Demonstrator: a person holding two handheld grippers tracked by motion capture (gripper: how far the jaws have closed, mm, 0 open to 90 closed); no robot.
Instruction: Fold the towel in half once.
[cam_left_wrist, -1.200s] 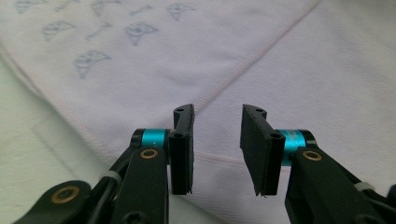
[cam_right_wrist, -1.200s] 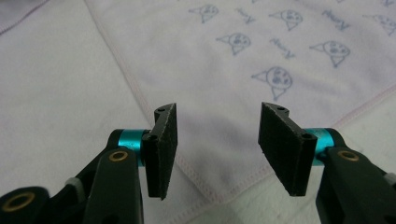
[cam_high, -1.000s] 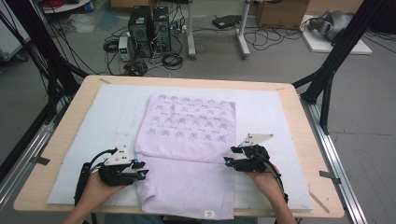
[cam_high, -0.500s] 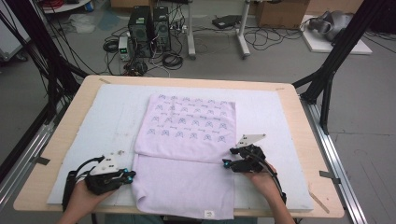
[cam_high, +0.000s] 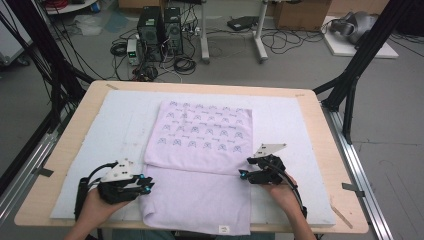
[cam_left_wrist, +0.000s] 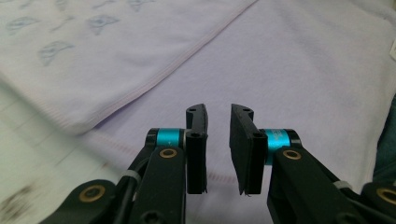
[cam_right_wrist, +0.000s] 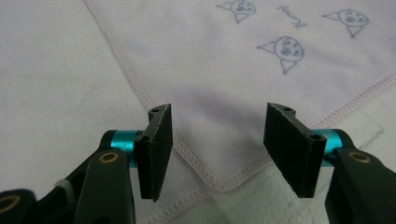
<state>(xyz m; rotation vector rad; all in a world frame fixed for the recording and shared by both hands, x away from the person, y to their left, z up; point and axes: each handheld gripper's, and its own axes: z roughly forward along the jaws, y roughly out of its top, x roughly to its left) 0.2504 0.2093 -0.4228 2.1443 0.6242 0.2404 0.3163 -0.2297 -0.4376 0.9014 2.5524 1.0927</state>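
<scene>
At the left of the high view, the left gripper (cam_high: 146, 186) sits low on the table at the left edge of the lavender towel (cam_high: 200, 165), its tips pointing right onto the cloth. In the left gripper view its jaws stand a narrow gap apart with nothing between them; they have just been opening a little, and the plain lower layer of the towel (cam_left_wrist: 289, 70) lies past and beneath them. Up and to the left of those jaws runs the hemmed edge of the folded-over printed layer (cam_left_wrist: 70, 51), lying on top of the plain part. Farther left of the jaws shows the white mat (cam_left_wrist: 28, 163) that covers the table.

To the right, across the towel, the right gripper (cam_high: 243, 175) rests at the towel's right edge, tips pointing left. In the right gripper view its jaws stand wide apart and hold nothing; the corner of the printed layer (cam_right_wrist: 224, 140) lies on the surface between and just beyond them, its stitched hem running up from beside the left jaw, small cat faces printed farther off.
</scene>
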